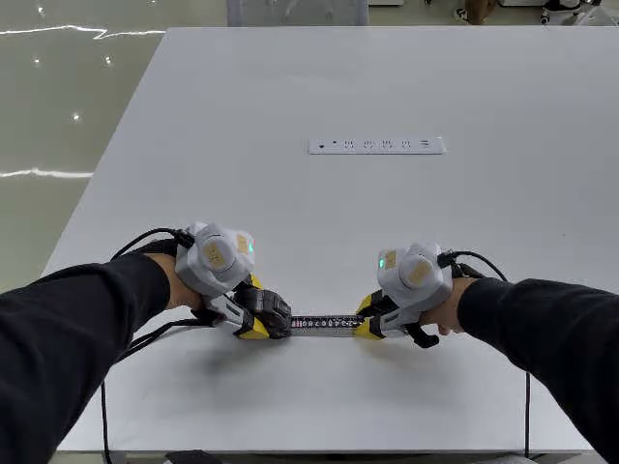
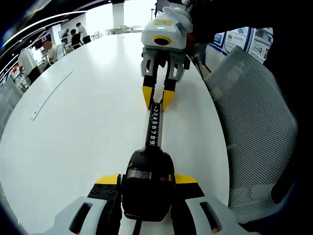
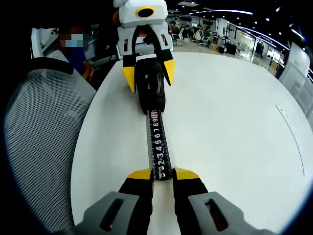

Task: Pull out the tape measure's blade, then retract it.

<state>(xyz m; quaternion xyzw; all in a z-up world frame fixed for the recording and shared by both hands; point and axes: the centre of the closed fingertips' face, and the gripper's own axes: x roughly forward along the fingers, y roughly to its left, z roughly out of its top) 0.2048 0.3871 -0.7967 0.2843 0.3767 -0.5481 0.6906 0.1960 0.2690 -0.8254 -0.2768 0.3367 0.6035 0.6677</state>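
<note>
black tape measure case [image 2: 146,183] is clamped between the left tongs [image 1: 253,324], sitting low on the white desk [image 1: 319,213] close to the near edge. the right tongs [image 3: 163,174] are pinched narrow on the tip end of the blade [image 3: 156,142]. a short run of blade is out, stretched straight between the two with the printed numbers facing up, so i'd say we're in the pull-out part and only a little way in, retract not started yet. next move as i see it: pin the case where it is and draw the right tongs further off along the line of the blade, no twisting, or the strip could buckle or slip out of that thin pinch. then for the return, ease it in rather than let it snap. pose-wise both forearms in black sleeves [image 1: 68,319] come in from either side, tongs pointed at each other and low over the desk. further up the desk, well apart from all this, there's a flat white socket strip [image 1: 377,146], and a grey mesh chair [image 2: 254,122] sits beside the desk edge.
</note>
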